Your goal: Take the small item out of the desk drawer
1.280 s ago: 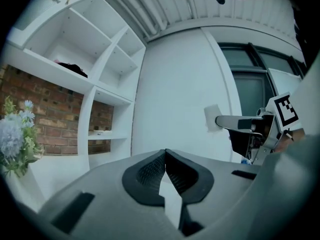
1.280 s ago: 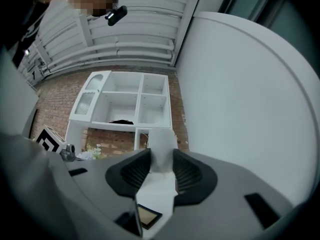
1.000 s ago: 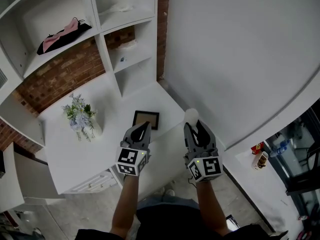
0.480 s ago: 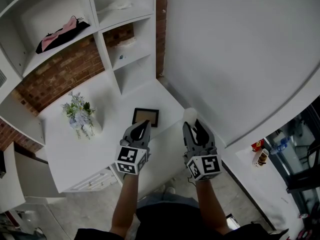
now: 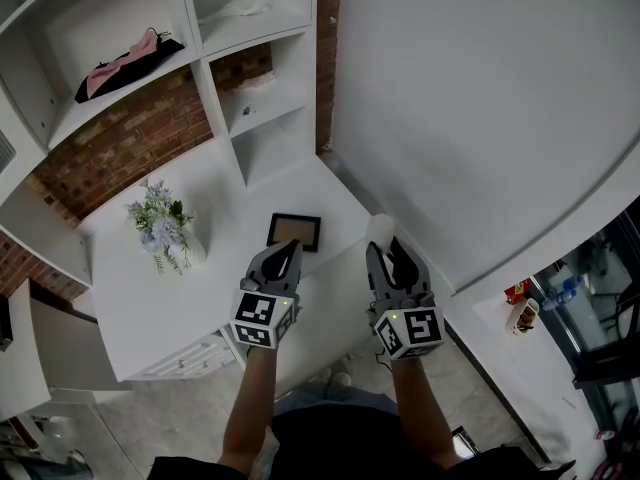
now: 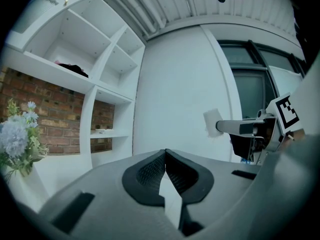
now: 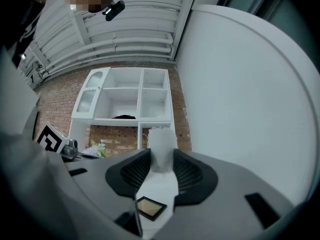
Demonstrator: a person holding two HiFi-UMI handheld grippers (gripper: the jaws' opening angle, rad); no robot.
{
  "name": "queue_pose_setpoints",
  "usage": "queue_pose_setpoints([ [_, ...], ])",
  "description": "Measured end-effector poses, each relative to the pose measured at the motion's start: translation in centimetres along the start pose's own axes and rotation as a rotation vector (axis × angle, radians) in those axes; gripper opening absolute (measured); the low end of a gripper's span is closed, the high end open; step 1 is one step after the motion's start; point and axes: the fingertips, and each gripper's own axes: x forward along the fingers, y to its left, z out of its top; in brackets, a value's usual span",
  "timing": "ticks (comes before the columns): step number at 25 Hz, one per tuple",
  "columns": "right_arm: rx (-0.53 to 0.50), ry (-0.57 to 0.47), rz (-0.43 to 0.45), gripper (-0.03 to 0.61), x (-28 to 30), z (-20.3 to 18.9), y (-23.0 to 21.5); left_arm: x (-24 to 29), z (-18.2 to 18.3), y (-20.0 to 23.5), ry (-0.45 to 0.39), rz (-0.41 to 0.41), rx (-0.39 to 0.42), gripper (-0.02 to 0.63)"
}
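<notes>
Still, right claw [image 7: 160,155] clamping white item [image 7: 161,138], unmoved

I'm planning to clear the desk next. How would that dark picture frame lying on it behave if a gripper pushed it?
The picture frame lies flat on the white desk, so it would probably slide rather than tip. It looks thin and rigid, so likely light. Its low edge may be hard to pinch from above.
</notes>
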Motion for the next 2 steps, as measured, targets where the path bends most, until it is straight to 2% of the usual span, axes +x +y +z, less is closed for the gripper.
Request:
queue_pose_setpoints([
  [2, 0.001, -0.001, 0.003, 0.14, 0.12, -0.01, -0.04, 0.03, 0.09, 0.05, -0.003, 0.001, 0.001, 0.009],
])
